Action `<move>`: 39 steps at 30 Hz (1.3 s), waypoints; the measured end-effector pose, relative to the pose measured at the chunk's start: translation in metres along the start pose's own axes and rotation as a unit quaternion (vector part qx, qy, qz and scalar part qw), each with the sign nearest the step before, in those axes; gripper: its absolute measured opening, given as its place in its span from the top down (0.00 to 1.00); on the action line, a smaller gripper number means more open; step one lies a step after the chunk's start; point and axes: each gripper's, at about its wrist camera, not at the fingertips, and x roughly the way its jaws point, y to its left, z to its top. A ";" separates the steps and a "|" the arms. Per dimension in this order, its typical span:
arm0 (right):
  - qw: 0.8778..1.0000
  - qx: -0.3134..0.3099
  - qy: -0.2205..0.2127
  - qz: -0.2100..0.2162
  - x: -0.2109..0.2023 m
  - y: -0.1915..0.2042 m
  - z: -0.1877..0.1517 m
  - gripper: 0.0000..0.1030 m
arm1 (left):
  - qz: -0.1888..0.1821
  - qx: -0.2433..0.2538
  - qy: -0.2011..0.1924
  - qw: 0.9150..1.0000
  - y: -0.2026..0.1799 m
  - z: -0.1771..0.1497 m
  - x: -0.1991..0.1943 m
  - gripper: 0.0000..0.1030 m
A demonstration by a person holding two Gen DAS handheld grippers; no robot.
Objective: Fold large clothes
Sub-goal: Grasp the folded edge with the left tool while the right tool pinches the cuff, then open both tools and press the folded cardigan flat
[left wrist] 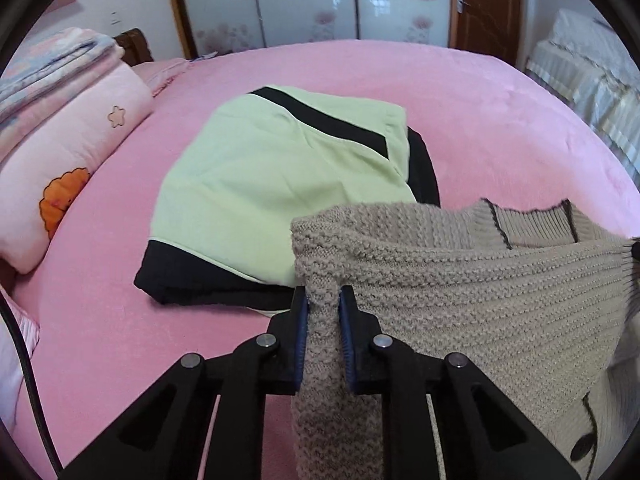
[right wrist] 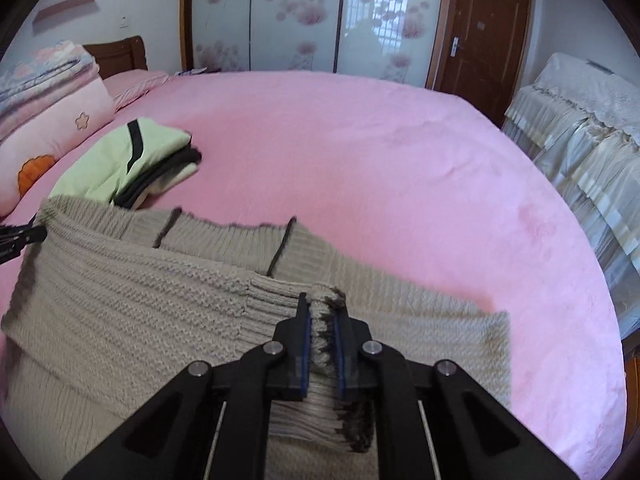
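A beige knitted sweater with dark trim hangs stretched between my two grippers above the pink bed. My left gripper is shut on a bunched knit edge of it. My right gripper is shut on its ribbed, dark-trimmed edge; the sweater spreads to the left there. The left gripper's tip shows at that view's left edge, holding the far corner. The lower part of the sweater is hidden below both grippers.
A folded pale green and black garment lies on the bed left of the sweater, also in the right wrist view. Pink pillows and folded quilts sit at the left. A draped piece of furniture stands right of the bed.
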 end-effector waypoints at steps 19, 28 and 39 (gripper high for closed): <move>0.995 0.090 0.017 0.031 -0.013 -0.036 0.009 0.65 | 0.047 0.005 -0.004 0.999 0.004 0.007 -0.011 0.65; 0.992 0.065 0.016 0.103 -0.033 0.049 0.006 0.65 | -0.046 -0.049 0.003 0.998 -0.051 -0.016 -0.063 0.64; 0.993 0.015 0.071 0.097 0.017 0.098 -0.037 0.73 | 0.028 -0.045 0.030 0.998 -0.067 -0.087 -0.010 0.64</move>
